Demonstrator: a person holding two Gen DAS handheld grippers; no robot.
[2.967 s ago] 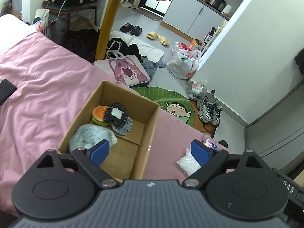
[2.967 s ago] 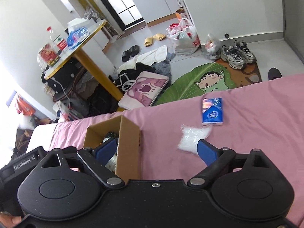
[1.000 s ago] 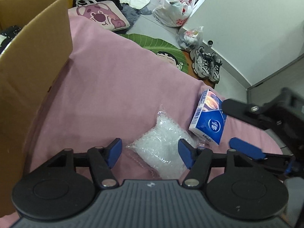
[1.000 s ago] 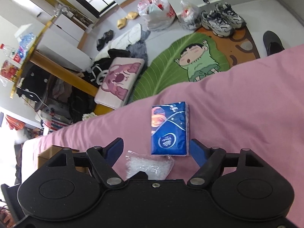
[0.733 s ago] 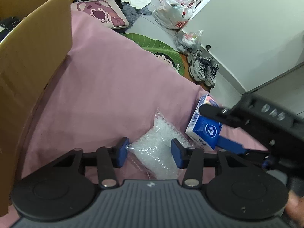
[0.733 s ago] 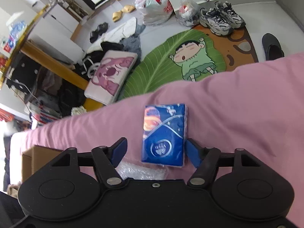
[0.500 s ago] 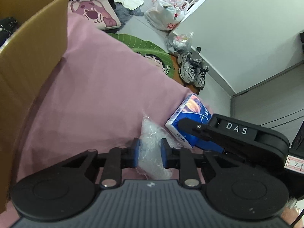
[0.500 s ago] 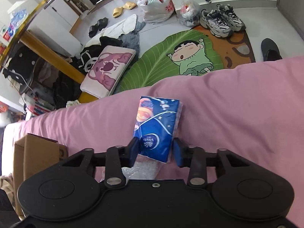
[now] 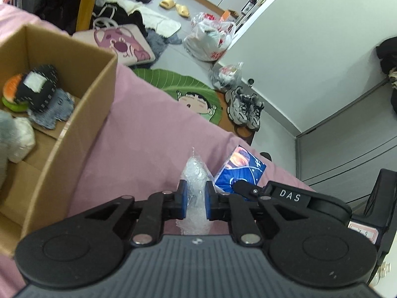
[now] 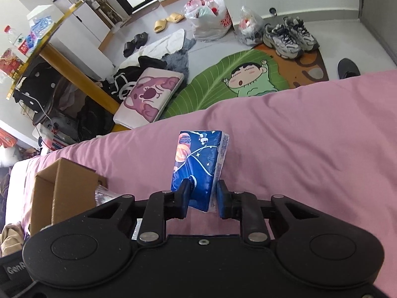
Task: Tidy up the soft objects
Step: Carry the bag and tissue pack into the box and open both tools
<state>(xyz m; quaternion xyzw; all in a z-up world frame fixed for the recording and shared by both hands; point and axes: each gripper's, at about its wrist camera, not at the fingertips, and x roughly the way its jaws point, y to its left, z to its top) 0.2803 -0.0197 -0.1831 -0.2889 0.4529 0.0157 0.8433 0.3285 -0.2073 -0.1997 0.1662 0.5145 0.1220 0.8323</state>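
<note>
Both your grippers are clamped: the left gripper on the clear bag, the right gripper on the tissue pack, side by side above the pink sheet. Your box sits just left, its near wall between the bag and the plush toys inside.

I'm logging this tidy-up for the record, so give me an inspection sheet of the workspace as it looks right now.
Surface: pink bedsheet, wrinkled.
Job's things: clear bag and tissue pack each gripped; box holds a burger toy, dark pouch, denim piece and white fluff.
Clutter: nothing seen on the sheet.
Grippers: left gripper shut on the bag; right gripper shut on the pack.
Cables: white cable by the table.
Surroundings: leaf rug, sneakers, cushion, shopping bags.
</note>
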